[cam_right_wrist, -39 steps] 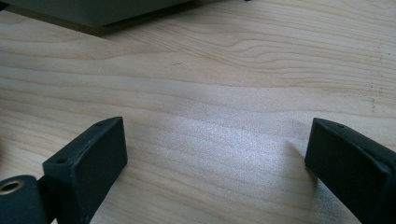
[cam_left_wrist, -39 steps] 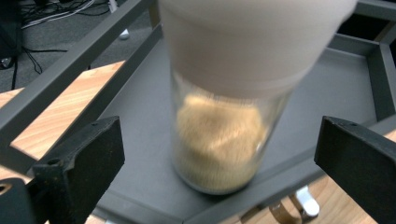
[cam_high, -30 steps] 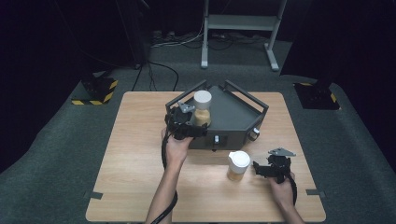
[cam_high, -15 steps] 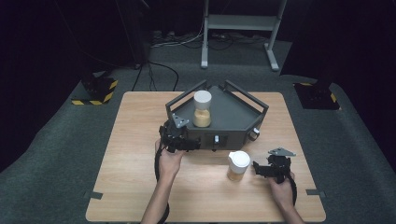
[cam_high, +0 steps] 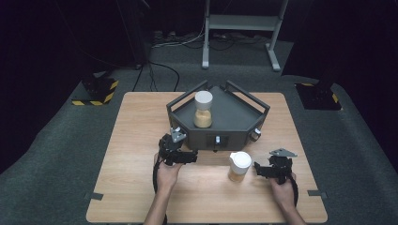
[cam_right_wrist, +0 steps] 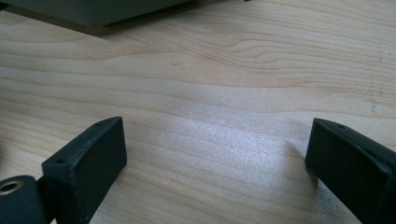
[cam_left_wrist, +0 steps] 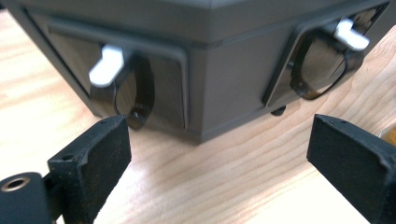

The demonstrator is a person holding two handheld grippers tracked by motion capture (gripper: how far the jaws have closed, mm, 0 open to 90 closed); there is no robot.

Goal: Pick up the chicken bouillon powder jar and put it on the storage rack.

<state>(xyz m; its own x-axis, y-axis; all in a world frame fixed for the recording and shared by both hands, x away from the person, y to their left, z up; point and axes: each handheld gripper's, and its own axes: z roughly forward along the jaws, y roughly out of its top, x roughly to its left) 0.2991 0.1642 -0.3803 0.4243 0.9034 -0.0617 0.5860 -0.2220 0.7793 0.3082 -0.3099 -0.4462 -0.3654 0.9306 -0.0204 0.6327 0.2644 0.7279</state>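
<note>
Up close, left tool [cam_left_wrist: 219, 154] faces white levers [cam_left_wrist: 106, 65].

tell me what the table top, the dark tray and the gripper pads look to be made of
Table top: pale wood or wood laminate, smooth satin, with visible grain lines. Dark tray: probably moulded plastic, matte grey, with even, rounded edges. Pads of the left gripper: likely rubber or foam, dull black and slightly grainy.

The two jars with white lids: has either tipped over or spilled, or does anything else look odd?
Nothing stands out. One jar stands upright in the dark tray, the other jar upright on the wooden table in front of it. No spill shows. Both the left gripper and right gripper are open and hold nothing.
</note>
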